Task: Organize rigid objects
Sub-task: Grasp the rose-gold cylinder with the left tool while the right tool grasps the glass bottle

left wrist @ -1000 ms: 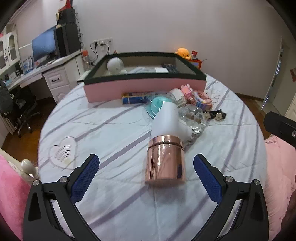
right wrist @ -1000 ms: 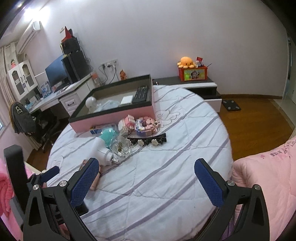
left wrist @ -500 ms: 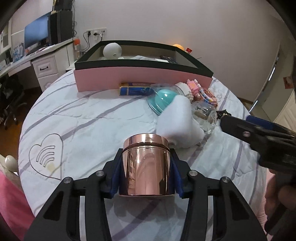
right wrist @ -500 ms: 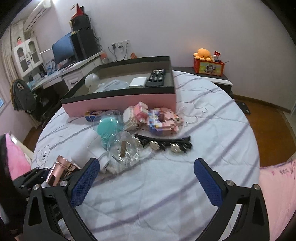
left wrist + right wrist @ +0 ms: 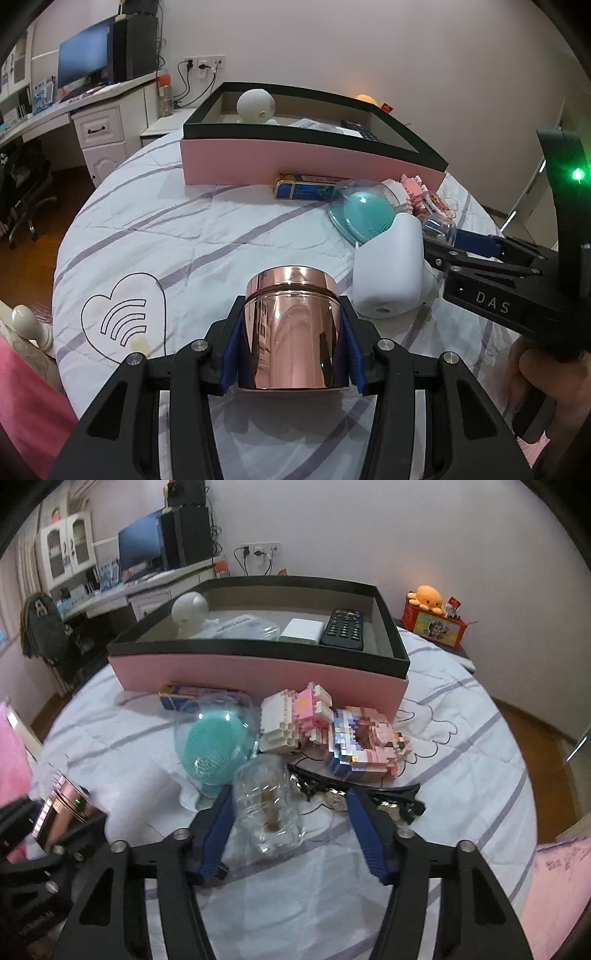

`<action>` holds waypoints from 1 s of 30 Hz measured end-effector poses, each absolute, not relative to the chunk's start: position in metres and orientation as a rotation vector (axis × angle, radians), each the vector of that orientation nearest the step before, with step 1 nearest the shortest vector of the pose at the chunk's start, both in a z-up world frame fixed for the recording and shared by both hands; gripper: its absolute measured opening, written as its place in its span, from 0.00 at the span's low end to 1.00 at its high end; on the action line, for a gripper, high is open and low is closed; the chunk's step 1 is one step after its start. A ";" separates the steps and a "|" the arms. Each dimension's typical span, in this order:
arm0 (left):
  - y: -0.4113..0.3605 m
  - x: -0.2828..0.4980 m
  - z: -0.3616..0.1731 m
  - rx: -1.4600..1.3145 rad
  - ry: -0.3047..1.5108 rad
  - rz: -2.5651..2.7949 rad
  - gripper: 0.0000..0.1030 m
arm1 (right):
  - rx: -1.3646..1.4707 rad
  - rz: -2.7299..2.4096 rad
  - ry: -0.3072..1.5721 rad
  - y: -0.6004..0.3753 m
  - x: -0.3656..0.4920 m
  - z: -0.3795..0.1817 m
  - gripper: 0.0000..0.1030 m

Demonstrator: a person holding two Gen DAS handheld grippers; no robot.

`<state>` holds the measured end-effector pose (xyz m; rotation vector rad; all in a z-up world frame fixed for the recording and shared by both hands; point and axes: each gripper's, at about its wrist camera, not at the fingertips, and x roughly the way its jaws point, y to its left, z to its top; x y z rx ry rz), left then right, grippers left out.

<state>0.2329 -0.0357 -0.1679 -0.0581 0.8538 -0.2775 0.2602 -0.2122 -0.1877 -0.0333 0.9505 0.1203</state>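
My left gripper (image 5: 293, 343) is shut on a rose-gold metal canister (image 5: 291, 328) and holds it over the bed cover. The canister also shows at the left edge of the right wrist view (image 5: 62, 808). My right gripper (image 5: 291, 823) is open, its fingers on either side of a clear glass jar (image 5: 267, 808) that lies on the cover; its left finger is close to the jar, the right one is apart. A pink box with a black rim (image 5: 258, 664) stands behind, holding a remote (image 5: 343, 629), a white block and a white round lamp (image 5: 190, 611).
On the cover lie a white device (image 5: 388, 273), a teal brush under a clear dome (image 5: 214, 742), brick models (image 5: 332, 731), a black hair clip (image 5: 376, 801) and a blue box (image 5: 303, 186). A desk stands at the far left.
My left gripper closed on the rose-gold canister and lifted it. My right gripper moved forward and down over the clear jar and narrowed.
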 end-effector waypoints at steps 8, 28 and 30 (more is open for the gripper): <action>-0.032 0.234 -0.165 -0.071 0.848 -0.278 0.46 | 0.066 0.164 0.936 -0.223 0.251 -0.184 0.33; -0.028 0.234 -0.155 -0.070 0.832 -0.276 0.46 | 0.152 0.188 0.972 -0.226 0.253 -0.190 0.30; -0.028 0.234 -0.155 -0.067 0.831 -0.275 0.46 | 0.167 0.188 0.974 -0.227 0.259 -0.193 0.30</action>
